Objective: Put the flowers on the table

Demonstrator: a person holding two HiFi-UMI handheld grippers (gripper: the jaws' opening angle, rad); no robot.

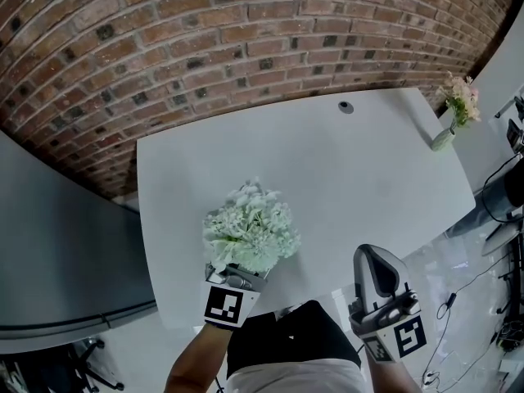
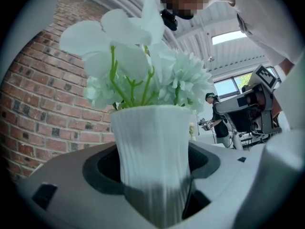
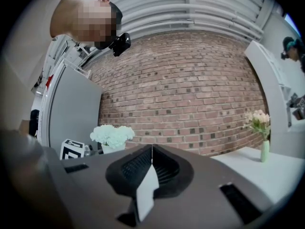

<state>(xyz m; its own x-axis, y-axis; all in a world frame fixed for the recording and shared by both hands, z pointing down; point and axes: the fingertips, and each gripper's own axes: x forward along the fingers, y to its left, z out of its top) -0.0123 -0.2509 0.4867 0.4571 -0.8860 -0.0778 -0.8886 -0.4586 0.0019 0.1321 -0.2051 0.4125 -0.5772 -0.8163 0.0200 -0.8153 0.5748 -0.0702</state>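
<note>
My left claw point(image 1: 236, 278) is gripping a white ribbed vase point(image 2: 152, 147), its jaws standing wide and pressing both flanks of the vase low down. The flowers point(image 1: 250, 228), pale green-white blooms, are sitting upright in it. In the head view the bunch is showing at lower centre, over the near edge of the grey bench point(image 1: 360, 178). I cannot tell from any view whether the vase base is touching the bench yet. My right claw point(image 1: 378, 273) is hanging at lower right with its jaws together and nothing between them, well apart from the vase. A second small vase of pink flowers point(image 1: 454, 113) is standing at the upper right, near the far corner of the bench, and a dark round fitting point(image 1: 346, 106) is lying at upper centre; both are well clear. I am judging the step in hand to be the set-down. To do it well, I should be keeping the vase vertical, bringing it further in from the near edge and settling the base flat before parting the jaws. The tall top-heavy bunch looks likely to tip if released on a tilt, so the jaws should be drawing straight back without brushing the ribbed sides.
</note>
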